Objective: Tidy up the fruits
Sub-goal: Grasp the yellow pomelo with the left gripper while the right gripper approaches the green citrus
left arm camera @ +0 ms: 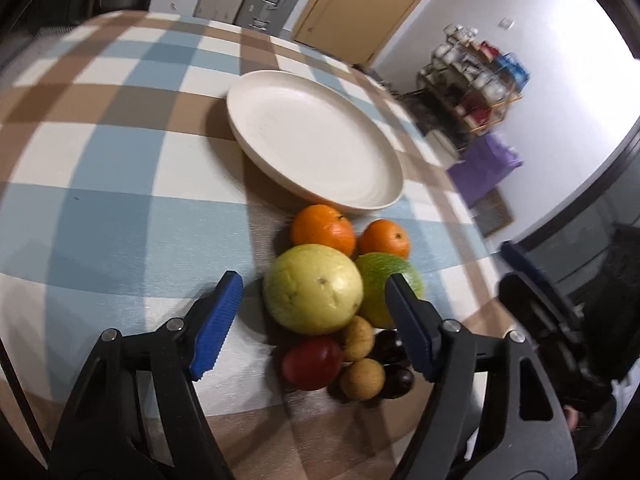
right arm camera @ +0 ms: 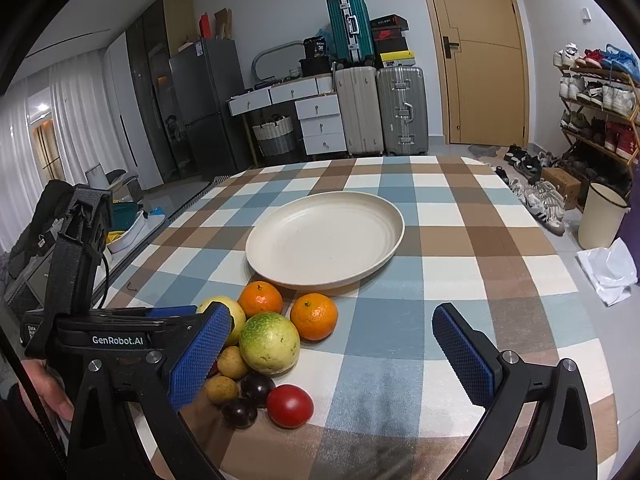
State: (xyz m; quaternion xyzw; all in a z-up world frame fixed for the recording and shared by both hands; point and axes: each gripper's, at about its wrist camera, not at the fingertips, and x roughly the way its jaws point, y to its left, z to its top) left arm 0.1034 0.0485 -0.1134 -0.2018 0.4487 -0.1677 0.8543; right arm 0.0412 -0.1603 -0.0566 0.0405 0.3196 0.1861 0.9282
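Note:
A pile of fruit lies on the checked tablecloth in front of an empty cream plate (left arm camera: 316,140) (right arm camera: 324,240). It holds a large yellow fruit (left arm camera: 312,290) (right arm camera: 240,312), a green fruit (left arm camera: 380,280) (right arm camera: 270,342), two oranges (left arm camera: 323,229) (left arm camera: 384,238) (right arm camera: 260,299) (right arm camera: 314,316), a red fruit (left arm camera: 312,362) (right arm camera: 290,405), two small tan fruits (left arm camera: 362,378) and two dark plums (right arm camera: 256,390). My left gripper (left arm camera: 312,312) is open, its fingers on either side of the yellow fruit, not touching. My right gripper (right arm camera: 332,354) is open and empty just above the pile's right side.
The table edge runs close on the left and right. A shoe rack (right arm camera: 596,112), suitcases (right arm camera: 400,108), a drawer unit (right arm camera: 320,124) and a door (right arm camera: 480,52) stand beyond the table. A cream bin (right arm camera: 602,216) sits on the floor at the right.

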